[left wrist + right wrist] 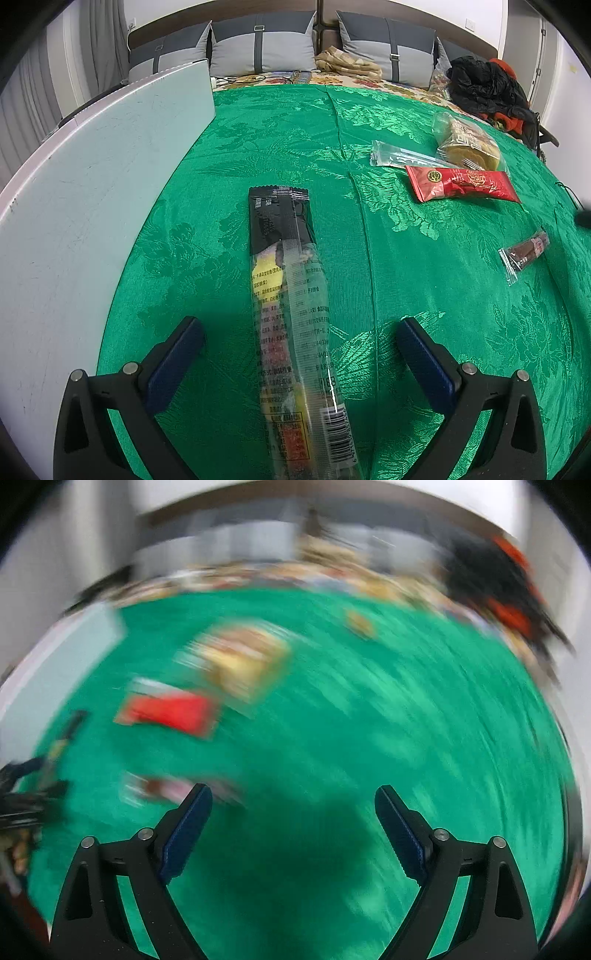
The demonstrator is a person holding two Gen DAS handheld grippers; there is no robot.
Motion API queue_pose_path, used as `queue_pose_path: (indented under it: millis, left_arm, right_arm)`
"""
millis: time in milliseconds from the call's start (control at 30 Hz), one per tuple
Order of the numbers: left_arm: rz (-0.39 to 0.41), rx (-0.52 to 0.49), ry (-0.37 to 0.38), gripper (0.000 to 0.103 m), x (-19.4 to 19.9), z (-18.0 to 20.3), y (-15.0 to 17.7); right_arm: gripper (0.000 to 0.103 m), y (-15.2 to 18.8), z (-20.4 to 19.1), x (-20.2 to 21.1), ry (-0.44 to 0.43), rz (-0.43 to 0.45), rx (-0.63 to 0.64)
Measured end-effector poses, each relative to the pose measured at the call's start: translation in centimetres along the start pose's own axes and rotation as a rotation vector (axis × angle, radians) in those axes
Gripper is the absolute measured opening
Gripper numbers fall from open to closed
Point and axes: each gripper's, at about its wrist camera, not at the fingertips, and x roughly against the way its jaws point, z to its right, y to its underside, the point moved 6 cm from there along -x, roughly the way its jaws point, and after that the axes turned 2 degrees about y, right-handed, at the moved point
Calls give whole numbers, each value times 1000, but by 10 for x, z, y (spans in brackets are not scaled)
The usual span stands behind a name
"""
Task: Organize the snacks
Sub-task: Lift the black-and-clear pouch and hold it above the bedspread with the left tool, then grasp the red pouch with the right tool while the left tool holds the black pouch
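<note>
A long snack packet [291, 325], black at its far end and clear near me, lies on the green cloth [424, 280] between the fingers of my left gripper [299, 332], which stands open around it without touching. Farther right lie a red packet [461, 183], a clear bag of round biscuits [467, 142], a narrow clear wrapper [399, 155] and a small brown bar [524, 253]. The right wrist view is blurred by motion. My right gripper [293, 805] is open and empty over the cloth, with a red packet [170, 710], a yellowish bag [243, 662] and a small brown bar [162, 786] to its left.
A white board [92, 192] lies along the left side of the cloth. Grey pillows [262, 44] line the headboard at the back. A black and red heap of clothing [487, 88] sits at the far right, and a beige cloth [347, 62] lies near the pillows.
</note>
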Motion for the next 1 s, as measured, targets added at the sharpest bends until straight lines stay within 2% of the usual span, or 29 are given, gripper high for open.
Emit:
queue_pose_path:
  millis: [67, 100, 167, 267, 300, 333, 400, 467, 500, 533, 633, 667, 700, 733, 767, 833, 900, 1000]
  left_arm:
    - [0, 1, 0, 103, 0, 0, 0]
    - [0, 1, 0, 103, 0, 0, 0]
    - [0, 1, 0, 103, 0, 0, 0]
    - [0, 0, 1, 103, 0, 0, 0]
    - [0, 0, 1, 103, 0, 0, 0]
    - [0, 1, 1, 103, 0, 0, 0]
    - [1, 1, 2, 103, 0, 0, 0]
    - [1, 1, 1, 103, 1, 0, 0]
    - [1, 1, 2, 103, 0, 0, 1]
    - [1, 0, 3, 103, 1, 0, 1]
    - [-23, -7, 6, 99, 3, 1, 1]
    - [-24, 5, -1, 86, 7, -1, 1]
    - [-19, 17, -4, 63, 11, -3, 1]
    - [-20, 23, -7, 50, 14, -5, 0]
    - [-28, 29, 0, 28, 17, -6, 0]
    - [-37, 57, 42, 22, 20, -9, 0]
    - [-27, 106, 77, 12, 28, -13, 2]
    - [-6, 178, 148, 12, 44, -15, 4]
  right_arm:
    - [91, -29, -46, -14, -90, -57, 205]
    - [91, -36, -62, -21, -96, -86, 282]
    - [90, -48, -99, -43, -65, -142, 470]
    - [86, -54, -127, -68, -37, -179, 583]
    - [77, -54, -134, -80, -20, -205, 610]
    - [60, -53, -136, -88, -4, -222, 625]
    - [41, -48, -137, -105, 35, -284, 656]
    - [27, -48, -134, -105, 55, -282, 656]
    - [18, -49, -132, -101, 36, -295, 625]
    - [14, -48, -131, -98, 14, -310, 593]
    - [12, -51, -119, -78, -21, -311, 498]
    - [12, -52, -115, -72, -43, -312, 453]
    - [12, -53, -109, -63, -69, -306, 394]
    - [12, -55, -103, -55, -93, -294, 333]
    - [12, -56, -95, -46, -131, -279, 247]
    - [12, -59, -82, -32, -204, -253, 101]
    - [12, -57, -72, -24, -263, -242, -36]
    - [12, -39, -66, -23, -340, -266, -220]
